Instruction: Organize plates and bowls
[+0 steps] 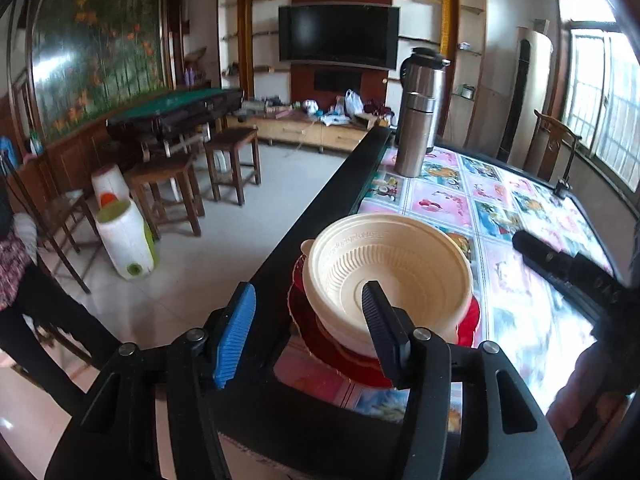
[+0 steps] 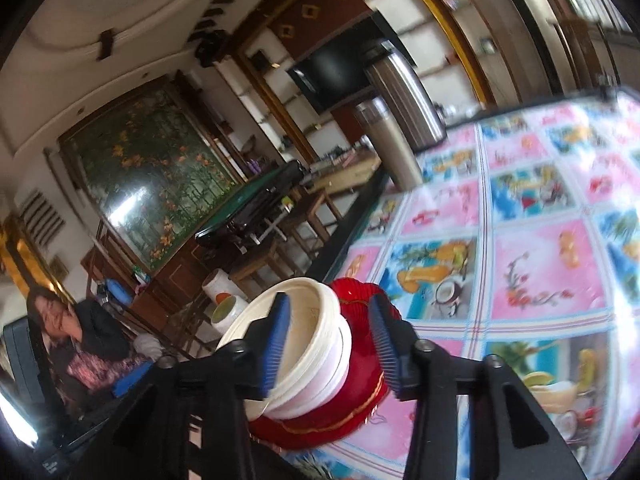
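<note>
We take the desk (image 1: 532,248) as our landmark: it is the largest thing near us, long, dark-edged and covered with a glossy cloth of pink and blue fruit-and-flower squares. At its far end, close to its left edge, stand a tall steel flask (image 1: 426,96) and, just in front of it, a slimmer steel tumbler (image 1: 414,136). Off the desk's left side, on the pale tiled floor, we see wooden stools (image 1: 232,160) and two white plastic jugs (image 1: 126,246), with a green-topped game table (image 1: 180,110) beyond them.

At the desk's near left edge lies a red plate (image 2: 360,396) with a scalloped rim. On that plate sits a stack of cream plastic bowls (image 1: 388,272), nested upright one in another; in the right wrist view at least two rims show.

Our left tongs (image 1: 310,322) are spread wide and grip nothing. Their dark finger reaches in front of the top bowl's hollow, while the blue one hangs outside the stack, over the desk's edge. Whether the dark finger touches the bowl we cannot tell.

Our right tongs (image 2: 328,344) also stand wide, holding nothing. The stack shows between the two blue pads (image 2: 276,344), the left one overlapping the top bowl's rim, the right one in front of the red plate. That view is blurred, so contact is unclear.
</note>
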{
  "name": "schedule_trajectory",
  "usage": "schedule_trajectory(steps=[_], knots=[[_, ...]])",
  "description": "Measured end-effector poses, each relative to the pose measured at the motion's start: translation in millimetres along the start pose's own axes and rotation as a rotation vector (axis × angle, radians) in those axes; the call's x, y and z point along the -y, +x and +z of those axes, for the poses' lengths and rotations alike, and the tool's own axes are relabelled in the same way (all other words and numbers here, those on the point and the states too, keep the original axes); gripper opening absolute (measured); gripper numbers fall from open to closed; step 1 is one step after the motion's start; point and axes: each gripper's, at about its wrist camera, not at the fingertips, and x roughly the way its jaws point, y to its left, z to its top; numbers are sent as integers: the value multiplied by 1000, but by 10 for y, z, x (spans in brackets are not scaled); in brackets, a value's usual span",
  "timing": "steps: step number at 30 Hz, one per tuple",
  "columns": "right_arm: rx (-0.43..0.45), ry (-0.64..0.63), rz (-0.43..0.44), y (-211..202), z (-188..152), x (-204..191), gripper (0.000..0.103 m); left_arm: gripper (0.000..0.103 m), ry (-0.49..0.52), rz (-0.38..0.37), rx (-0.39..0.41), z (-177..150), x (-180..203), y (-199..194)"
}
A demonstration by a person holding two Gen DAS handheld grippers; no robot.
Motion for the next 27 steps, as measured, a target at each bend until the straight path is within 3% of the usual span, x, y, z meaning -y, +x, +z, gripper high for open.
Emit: schedule_trajectory(steps=[4, 7, 9, 10, 15, 27], knots=[[63, -131, -3, -322, -167, -263, 53, 55, 24, 19, 55, -142, 164, -227], [103, -146, 21, -536, -286, -370, 64, 57, 25, 54, 81, -172, 251, -379], [118, -136, 40, -672, -349, -408, 69, 67, 18, 68, 95, -202, 293, -483], [122, -136, 43, -750, -387, -429, 69, 74, 13, 76, 104, -218, 303, -545], [128, -155, 60, -1016, -499, -477, 71, 82, -32, 97, 138, -347, 302, -833], [124, -200, 97, -1336, -641, -732, 71, 83, -77, 120, 117, -519, 252, -1064]])
